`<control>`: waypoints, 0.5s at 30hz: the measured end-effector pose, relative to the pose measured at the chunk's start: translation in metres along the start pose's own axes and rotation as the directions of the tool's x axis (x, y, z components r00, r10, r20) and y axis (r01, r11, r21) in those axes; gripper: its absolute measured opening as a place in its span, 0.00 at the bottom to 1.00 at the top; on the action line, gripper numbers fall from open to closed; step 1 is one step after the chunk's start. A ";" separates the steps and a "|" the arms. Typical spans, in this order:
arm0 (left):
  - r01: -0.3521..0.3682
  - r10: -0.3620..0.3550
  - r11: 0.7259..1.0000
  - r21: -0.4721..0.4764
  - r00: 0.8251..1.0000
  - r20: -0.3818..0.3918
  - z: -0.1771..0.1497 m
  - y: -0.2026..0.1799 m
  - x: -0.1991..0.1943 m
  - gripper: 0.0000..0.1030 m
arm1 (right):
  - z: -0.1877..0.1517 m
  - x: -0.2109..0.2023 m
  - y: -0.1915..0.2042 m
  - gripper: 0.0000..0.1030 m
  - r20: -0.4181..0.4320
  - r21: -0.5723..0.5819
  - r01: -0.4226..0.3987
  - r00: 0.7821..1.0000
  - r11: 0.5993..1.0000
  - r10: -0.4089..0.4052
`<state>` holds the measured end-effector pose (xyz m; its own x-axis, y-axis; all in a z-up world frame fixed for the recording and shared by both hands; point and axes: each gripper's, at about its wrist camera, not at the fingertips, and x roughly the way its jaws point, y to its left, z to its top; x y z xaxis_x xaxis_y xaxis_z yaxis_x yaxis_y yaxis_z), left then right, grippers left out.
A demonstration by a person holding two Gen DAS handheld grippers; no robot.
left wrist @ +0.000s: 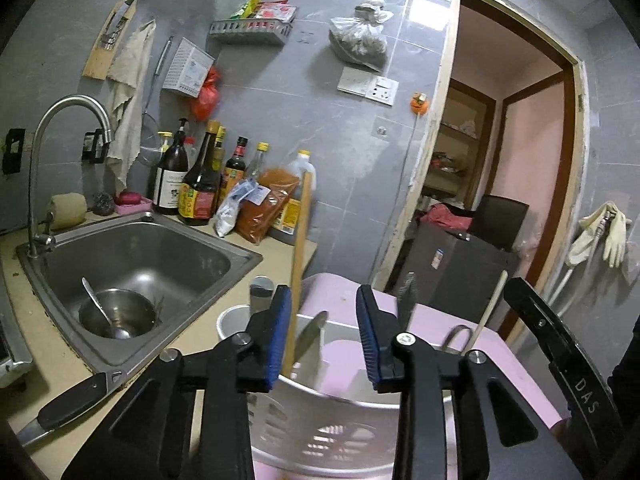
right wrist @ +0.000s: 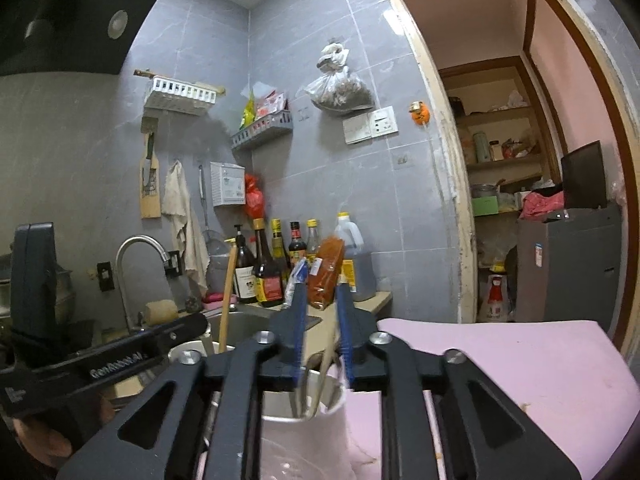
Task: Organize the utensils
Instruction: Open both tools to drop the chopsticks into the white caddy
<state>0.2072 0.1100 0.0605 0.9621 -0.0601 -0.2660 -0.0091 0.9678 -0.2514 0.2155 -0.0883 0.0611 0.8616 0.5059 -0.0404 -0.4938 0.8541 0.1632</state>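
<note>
My left gripper (left wrist: 324,332) is open above a white slotted utensil holder (left wrist: 320,432). A long wooden handle (left wrist: 300,264) stands in the holder, close to the left finger, with a knife blade (left wrist: 310,336) beside it. My right gripper (right wrist: 322,332) is open over a white cup (right wrist: 304,400) that holds metal utensils and a pale wooden stick (right wrist: 330,350) passing between the fingers. The wooden handle (right wrist: 228,292) shows left of it. A black-handled knife (left wrist: 68,404) lies on the counter at lower left. A spoon (left wrist: 100,308) rests in a steel bowl in the sink.
A steel sink (left wrist: 132,256) and tap (left wrist: 52,152) are at left. Sauce bottles (left wrist: 200,184) and bags line the back wall. A pink surface (right wrist: 500,364) lies under the holders. A doorway (left wrist: 500,160) opens at right. My right gripper's body (left wrist: 560,352) shows in the left wrist view.
</note>
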 end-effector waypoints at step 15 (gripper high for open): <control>0.151 -0.150 0.985 0.078 0.988 -0.019 0.002 -0.065 -0.029 0.88 | 0.025 -0.084 -0.053 0.82 0.039 -0.021 0.170 0.985 0.985 -0.169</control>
<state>0.1805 0.0496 0.0858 0.9471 -0.2095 -0.2429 0.1580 0.9637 -0.2153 0.1724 -0.1793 0.0801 0.9367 0.3490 -0.0287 -0.3424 0.9301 0.1331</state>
